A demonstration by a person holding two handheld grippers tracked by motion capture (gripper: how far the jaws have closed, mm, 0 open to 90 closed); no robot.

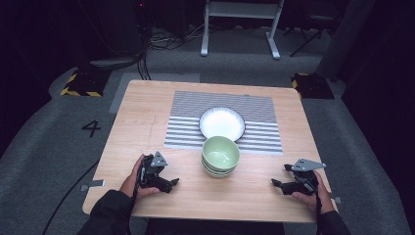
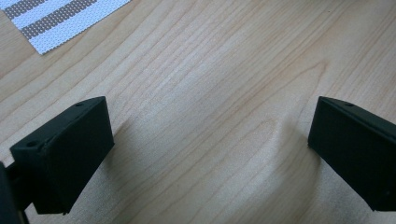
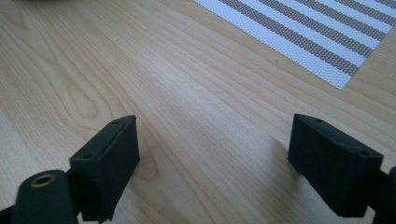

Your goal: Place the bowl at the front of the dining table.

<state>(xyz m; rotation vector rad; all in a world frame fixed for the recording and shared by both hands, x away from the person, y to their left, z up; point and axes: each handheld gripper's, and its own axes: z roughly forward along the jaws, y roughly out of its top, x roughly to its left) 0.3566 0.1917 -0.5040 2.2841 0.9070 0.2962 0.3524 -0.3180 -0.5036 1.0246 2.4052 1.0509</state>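
A stack of pale green bowls (image 1: 220, 155) stands at the table's middle, just in front of a white plate with a dark rim (image 1: 222, 123) lying on a striped placemat (image 1: 186, 127). My left gripper (image 1: 172, 183) rests low over the wood at the near left, jaws wide apart with bare table between them (image 2: 210, 140). My right gripper (image 1: 280, 183) sits at the near right, pointing toward the bowls; it too is open and holds nothing (image 3: 212, 149). A corner of the striped placemat (image 2: 56, 21) lies ahead of the left jaws, and its edge (image 3: 317, 37) ahead of the right ones.
The wooden table (image 1: 147, 103) stands on grey carpet. Beyond it are a white frame's legs (image 1: 240, 29), cables and yellow-black marked blocks (image 1: 80, 83). Bare wood lies between the two grippers at the near edge.
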